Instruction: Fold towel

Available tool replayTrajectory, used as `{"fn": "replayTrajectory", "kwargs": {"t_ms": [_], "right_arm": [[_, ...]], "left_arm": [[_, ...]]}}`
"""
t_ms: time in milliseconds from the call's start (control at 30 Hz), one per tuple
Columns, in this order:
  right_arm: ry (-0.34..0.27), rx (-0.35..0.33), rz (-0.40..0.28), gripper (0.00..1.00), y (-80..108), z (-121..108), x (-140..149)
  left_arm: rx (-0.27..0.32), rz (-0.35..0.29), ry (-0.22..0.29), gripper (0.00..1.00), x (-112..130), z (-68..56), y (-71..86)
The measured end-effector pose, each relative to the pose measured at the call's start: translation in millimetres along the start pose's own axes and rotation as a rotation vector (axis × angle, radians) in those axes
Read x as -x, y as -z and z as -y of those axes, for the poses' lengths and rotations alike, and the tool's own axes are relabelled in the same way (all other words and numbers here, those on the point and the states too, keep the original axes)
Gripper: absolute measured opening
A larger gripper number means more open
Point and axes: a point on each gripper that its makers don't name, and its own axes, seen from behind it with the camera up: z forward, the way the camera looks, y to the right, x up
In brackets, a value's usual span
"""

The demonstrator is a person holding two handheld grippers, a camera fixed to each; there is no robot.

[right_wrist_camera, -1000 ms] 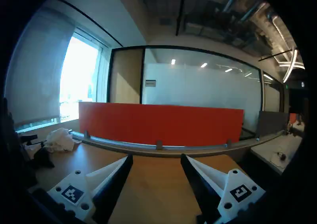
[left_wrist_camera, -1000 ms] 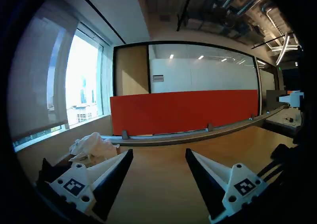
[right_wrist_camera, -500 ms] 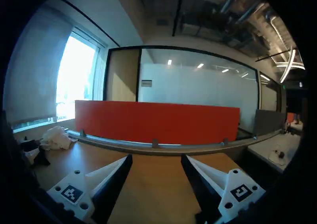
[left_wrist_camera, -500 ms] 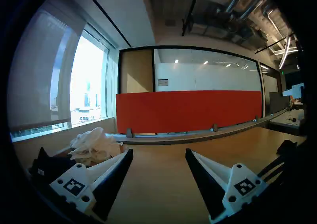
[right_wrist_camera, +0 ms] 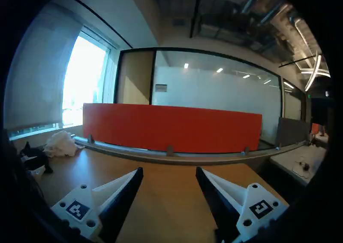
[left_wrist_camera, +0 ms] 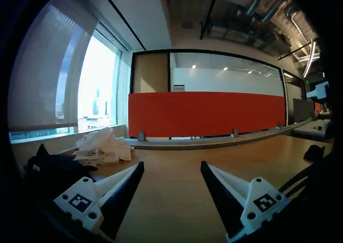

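A crumpled white towel (left_wrist_camera: 101, 147) lies in a heap on the wooden table (left_wrist_camera: 176, 174), at the far left in the left gripper view. My left gripper (left_wrist_camera: 171, 168) hovers low over the table, open, with nothing between its fingers, and the towel is ahead and to its left. In the right gripper view the same towel (right_wrist_camera: 61, 143) appears small at the far left. My right gripper (right_wrist_camera: 169, 173) is open over bare wood (right_wrist_camera: 171, 187), well away from the towel.
A dark object (left_wrist_camera: 53, 168) sits just in front of the towel at the left. An orange divider panel (left_wrist_camera: 206, 114) runs along the table's far edge. Another dark item (left_wrist_camera: 315, 152) lies at the right. A second desk (right_wrist_camera: 298, 161) stands beyond at the right.
Both views have dropped lower toward the table. In the left gripper view the towel has grown larger and shifted right; the fingers have kept the same gap.
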Motion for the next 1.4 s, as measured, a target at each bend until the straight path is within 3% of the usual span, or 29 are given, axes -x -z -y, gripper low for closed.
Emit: {"fn": "replayTrajectory", "kwargs": {"t_ms": [900,1400], "right_arm": [[-0.007,0.003,0.017,0.95,-2.8,-7,25],[0.022,0.03,-0.041,0.95,2.6,-24,44]], "left_arm": [[0.001,0.025,0.002,0.98,23,0.7,-2.5],[0.0,0.026,0.001,0.98,24,-0.1,-2.2]]}}
